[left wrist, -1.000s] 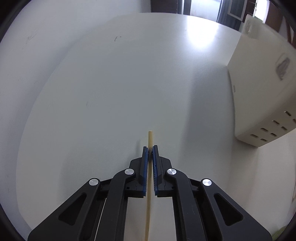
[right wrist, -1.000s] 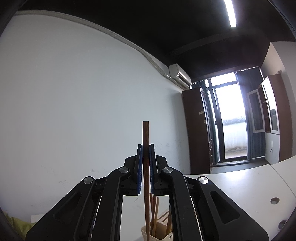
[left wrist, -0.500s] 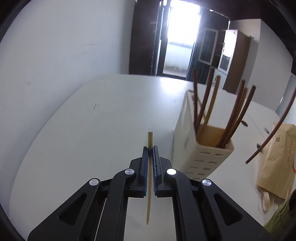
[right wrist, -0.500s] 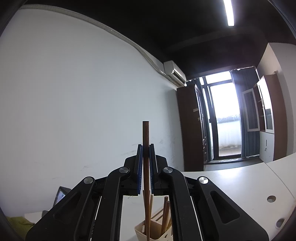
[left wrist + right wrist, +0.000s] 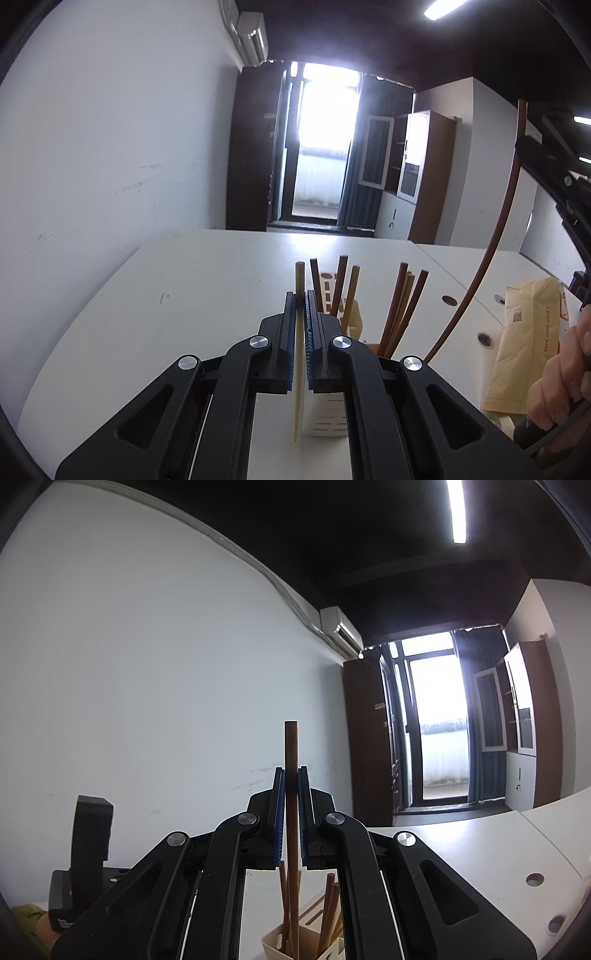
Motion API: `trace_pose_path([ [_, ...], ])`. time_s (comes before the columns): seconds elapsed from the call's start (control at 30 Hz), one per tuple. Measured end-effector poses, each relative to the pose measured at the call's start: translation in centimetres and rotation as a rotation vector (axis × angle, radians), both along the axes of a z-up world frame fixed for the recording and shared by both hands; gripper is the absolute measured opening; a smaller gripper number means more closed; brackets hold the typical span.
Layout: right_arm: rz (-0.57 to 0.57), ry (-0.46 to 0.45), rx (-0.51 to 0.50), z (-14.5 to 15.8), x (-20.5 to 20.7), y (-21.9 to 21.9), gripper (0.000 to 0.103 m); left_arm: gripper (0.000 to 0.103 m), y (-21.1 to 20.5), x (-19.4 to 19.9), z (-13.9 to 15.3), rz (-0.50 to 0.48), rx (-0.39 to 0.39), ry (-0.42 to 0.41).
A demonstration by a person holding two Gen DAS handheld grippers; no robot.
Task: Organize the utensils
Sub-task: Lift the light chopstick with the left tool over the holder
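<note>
**Chopsticks held above holder**

Left gripper (image 5: pixel 300 295): clamped on pale chopstick (image 5: pixel 297 354), just before the holder (image 5: pixel 325 417). Right gripper (image 5: pixel 291 771): clamped on dark chopstick (image 5: pixel 291 812), above the holder. Beyond holder: white table (image 5: pixel 207 273), paper bag (image 5: pixel 524 343).

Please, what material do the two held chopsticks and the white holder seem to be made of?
The pale chopstick in the left gripper looks like matte, unvarnished bamboo or light wood. The dark chopstick in the right gripper looks like brown stained wood. The holder seems moulded cream plastic, with slotted holes.
</note>
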State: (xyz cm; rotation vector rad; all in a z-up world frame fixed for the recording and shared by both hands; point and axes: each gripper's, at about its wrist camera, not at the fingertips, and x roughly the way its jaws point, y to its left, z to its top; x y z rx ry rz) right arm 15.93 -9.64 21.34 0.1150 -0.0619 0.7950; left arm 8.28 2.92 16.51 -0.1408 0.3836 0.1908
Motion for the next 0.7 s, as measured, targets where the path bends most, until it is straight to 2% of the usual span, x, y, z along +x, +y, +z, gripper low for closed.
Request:
trace_pose_path([
  [0.23, -0.039, -0.037, 0.031, -0.3, -1.1, -0.6, 0.007, 0.004, 0.5, -1.0, 2.3, -0.046, -0.046, -0.128],
  [0.37, -0.063, -0.047, 0.04, -0.5, -0.9, -0.7, 0.007, 0.004, 0.8, -1.1, 2.4, -0.067, -0.062, -0.194],
  [0.7, -0.091, -0.047, 0.038, -1.1, 0.7, 0.5, 0.007, 0.004, -0.2, 0.7, 4.0, -0.109, -0.042, -0.306],
])
